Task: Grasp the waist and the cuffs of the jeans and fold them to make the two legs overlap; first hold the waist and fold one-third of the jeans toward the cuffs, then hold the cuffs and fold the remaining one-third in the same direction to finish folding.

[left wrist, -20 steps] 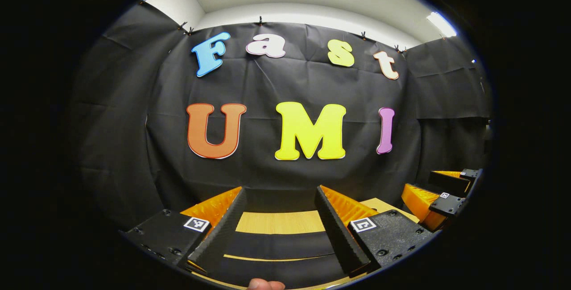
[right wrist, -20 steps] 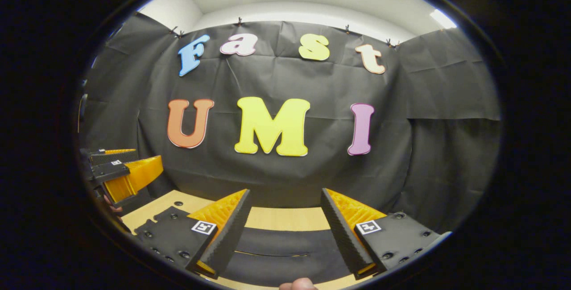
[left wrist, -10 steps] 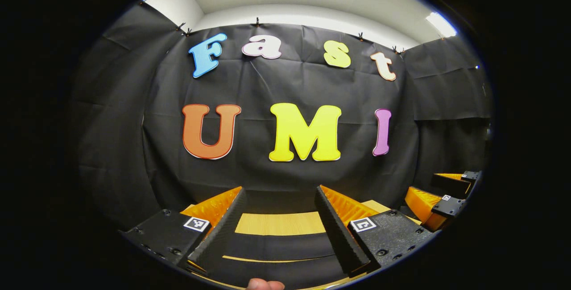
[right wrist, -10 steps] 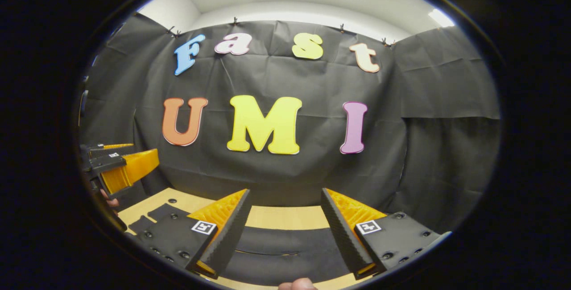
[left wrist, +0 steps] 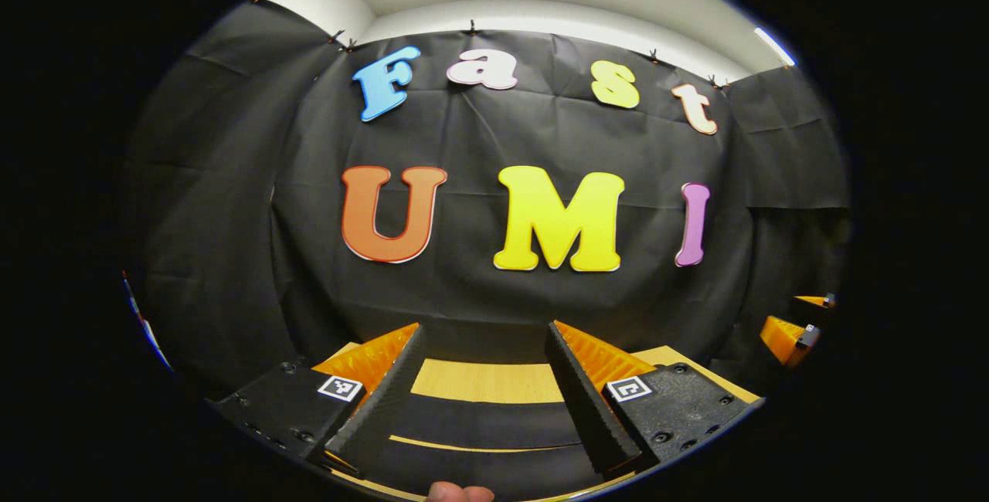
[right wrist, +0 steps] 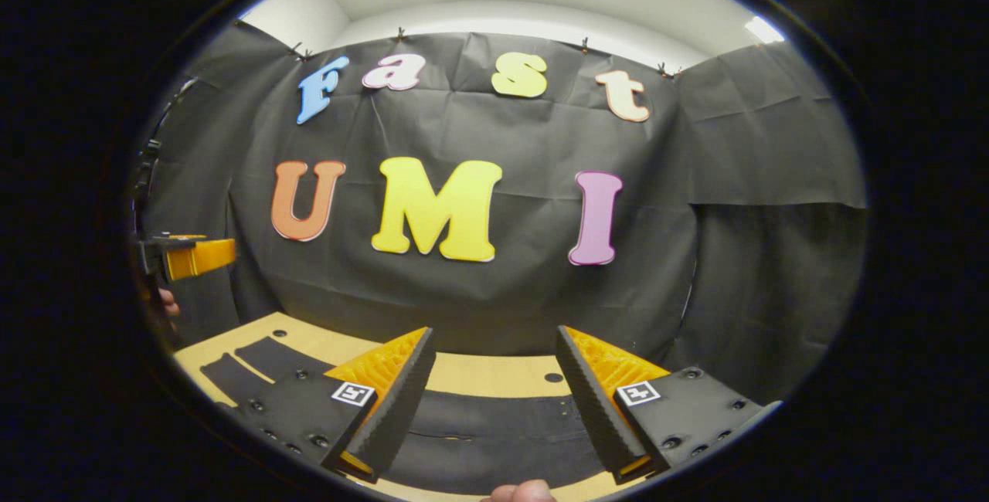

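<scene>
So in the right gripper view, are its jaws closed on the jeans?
No, the right gripper has its jaws wide apart, with the dark jeans lying flat on the table between them.

We see the left gripper (left wrist: 484,332) as two wedge-shaped fingers with ribbed inner faces and toothed pads, each mounted on a flat black plate with round screw heads and a small square black-and-white marker. The right gripper (right wrist: 494,336) has the same build: wedge fingers, black screw-studded plates, one square marker per side. A fingertip (left wrist: 460,493) of the holding hand pokes in at the bottom edge.
</scene>
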Demonstrator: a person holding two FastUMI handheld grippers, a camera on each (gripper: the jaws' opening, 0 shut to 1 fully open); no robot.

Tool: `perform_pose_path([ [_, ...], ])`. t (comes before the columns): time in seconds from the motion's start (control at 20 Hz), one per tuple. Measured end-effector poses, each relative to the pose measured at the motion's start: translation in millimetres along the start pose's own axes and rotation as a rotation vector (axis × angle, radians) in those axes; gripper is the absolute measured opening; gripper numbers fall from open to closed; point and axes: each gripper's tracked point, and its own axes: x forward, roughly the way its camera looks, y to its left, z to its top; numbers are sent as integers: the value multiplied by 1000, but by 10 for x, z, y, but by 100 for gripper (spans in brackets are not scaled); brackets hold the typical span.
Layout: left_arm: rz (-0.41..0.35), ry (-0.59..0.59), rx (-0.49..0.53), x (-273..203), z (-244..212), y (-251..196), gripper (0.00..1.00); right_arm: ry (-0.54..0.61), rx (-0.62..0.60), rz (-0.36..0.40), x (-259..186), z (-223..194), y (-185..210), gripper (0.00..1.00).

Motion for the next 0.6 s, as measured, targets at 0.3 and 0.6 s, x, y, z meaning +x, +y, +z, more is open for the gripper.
perform_pose_path([
  [0.3, 162, 99, 42, -94, -345, 554, 99, 100, -25, -30, 236, -488, -898, 96],
  [0.6, 364, 284, -74, -380, -934, 1313, 99, 278, 34, -60, 391, -1019, -1256, 97],
])
